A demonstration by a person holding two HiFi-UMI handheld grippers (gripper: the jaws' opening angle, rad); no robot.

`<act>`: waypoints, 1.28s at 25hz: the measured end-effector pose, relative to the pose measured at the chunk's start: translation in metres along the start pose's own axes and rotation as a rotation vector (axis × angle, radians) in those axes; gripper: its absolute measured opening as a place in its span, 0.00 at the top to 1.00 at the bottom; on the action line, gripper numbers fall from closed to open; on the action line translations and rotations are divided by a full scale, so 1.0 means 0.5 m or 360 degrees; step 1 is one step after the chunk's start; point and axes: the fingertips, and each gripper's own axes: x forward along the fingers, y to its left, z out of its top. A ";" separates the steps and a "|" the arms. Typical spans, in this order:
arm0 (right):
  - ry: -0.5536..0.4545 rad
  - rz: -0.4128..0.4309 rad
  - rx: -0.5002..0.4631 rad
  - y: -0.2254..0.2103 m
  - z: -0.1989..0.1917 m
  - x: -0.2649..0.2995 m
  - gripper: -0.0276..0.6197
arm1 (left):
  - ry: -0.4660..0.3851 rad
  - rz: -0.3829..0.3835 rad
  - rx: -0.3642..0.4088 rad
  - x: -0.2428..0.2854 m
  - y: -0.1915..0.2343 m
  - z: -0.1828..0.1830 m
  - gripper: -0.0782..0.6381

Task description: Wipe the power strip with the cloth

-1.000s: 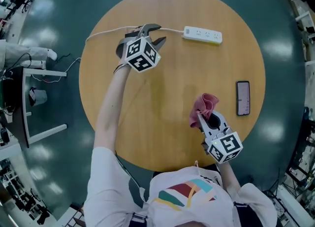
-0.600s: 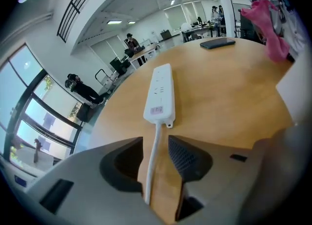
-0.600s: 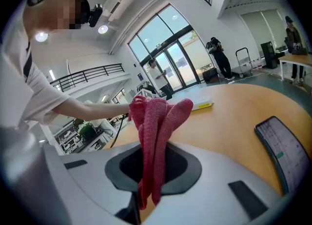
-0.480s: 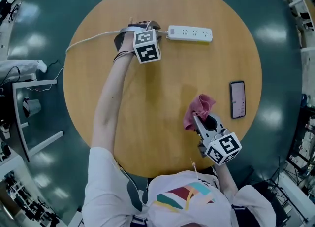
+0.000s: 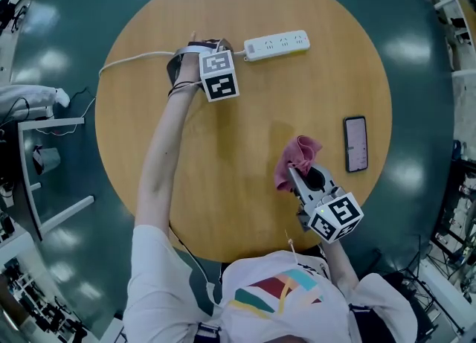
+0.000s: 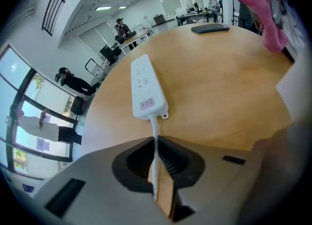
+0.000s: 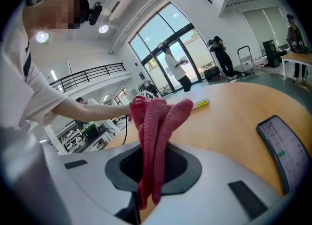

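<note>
Strip: laid flat on desk. Cord: left tongs being closed on it just beside strip; best pinched firmly, so strip is steadied. Cloth: gripped by right tongs, well apart from strip.

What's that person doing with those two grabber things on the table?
A person holds a gripper in each hand at a round table. The left gripper is closing its jaws on the white cord right behind the power strip. The right gripper is clamped on a pink cloth, nearer the person. A phone lies off to the side. The cloth is far from the strip, so wiping has not started.
</note>
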 end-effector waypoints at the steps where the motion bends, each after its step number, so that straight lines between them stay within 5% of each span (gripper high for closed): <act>1: -0.0003 0.0007 -0.0011 0.004 0.002 -0.011 0.90 | 0.0003 0.0004 0.0005 -0.015 -0.021 -0.002 0.79; 11: 0.0025 0.0178 -0.0238 0.138 -0.034 -0.102 0.90 | 0.0055 0.0196 0.0077 -0.246 -0.371 -0.060 0.79; 21: 0.0273 0.0384 -0.0426 0.299 -0.154 -0.113 0.90 | 0.0184 0.0050 -0.0178 -0.400 -0.731 -0.189 0.79; 27: 0.0384 0.0490 -0.0359 0.342 -0.192 -0.101 0.90 | 0.0118 0.0068 -0.0256 -0.448 -0.857 -0.161 0.79; 32: 0.0670 0.0803 -0.0239 0.394 -0.248 -0.026 0.90 | 0.0110 0.0074 -0.0312 -0.447 -0.918 -0.150 0.79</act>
